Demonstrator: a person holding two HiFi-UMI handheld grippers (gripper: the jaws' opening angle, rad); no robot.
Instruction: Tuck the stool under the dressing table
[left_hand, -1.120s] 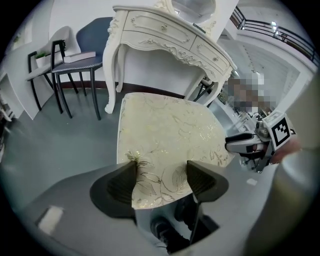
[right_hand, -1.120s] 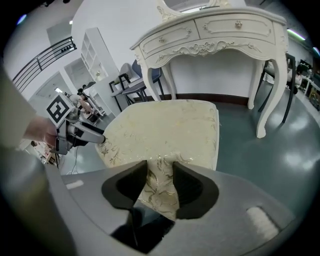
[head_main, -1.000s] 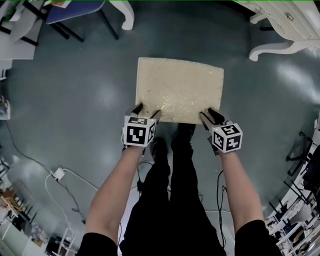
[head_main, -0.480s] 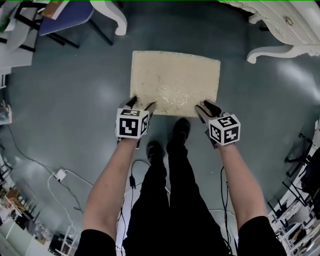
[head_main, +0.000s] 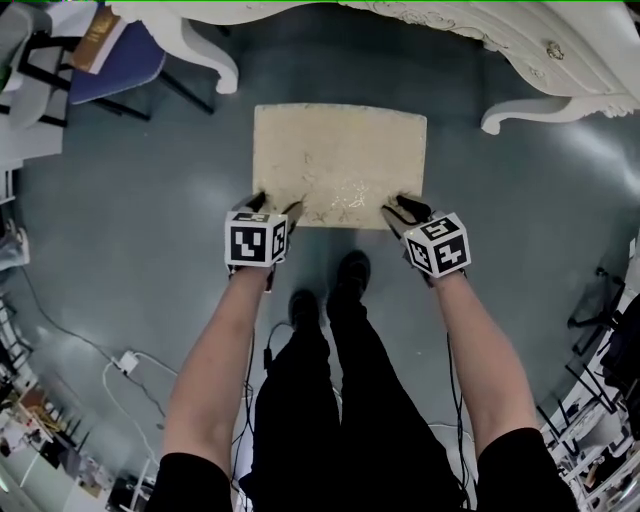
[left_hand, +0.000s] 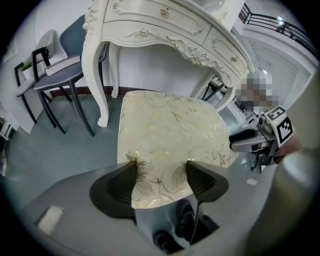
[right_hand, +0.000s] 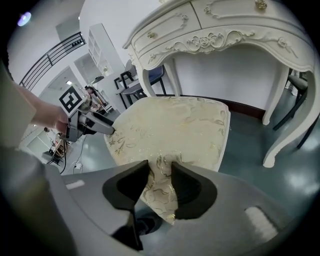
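The stool (head_main: 340, 160) has a cream cushion with a gold leaf pattern and stands on the grey floor just in front of the white carved dressing table (head_main: 520, 30). My left gripper (head_main: 277, 207) grips the cushion's near left corner (left_hand: 170, 130), which fills the span between its jaws (left_hand: 161, 167). At the near right corner my right gripper (head_main: 403, 207) has its jaws closing, and the pads (right_hand: 160, 170) pinch the cushion (right_hand: 175, 130) between them. The table's knee space (left_hand: 165, 75) lies straight beyond the stool, between its curved legs (head_main: 215, 60).
A blue chair (head_main: 110, 50) stands left of the table's left leg. The right table leg (head_main: 520, 110) curves out beside the stool's far right corner. My feet (head_main: 330, 290) are just behind the stool. A power strip and cables (head_main: 120, 355) lie on the floor at the lower left.
The stool and both grippers have moved forward together towards the dressing table, whose front now spans the top of the head view. Both grips have held.
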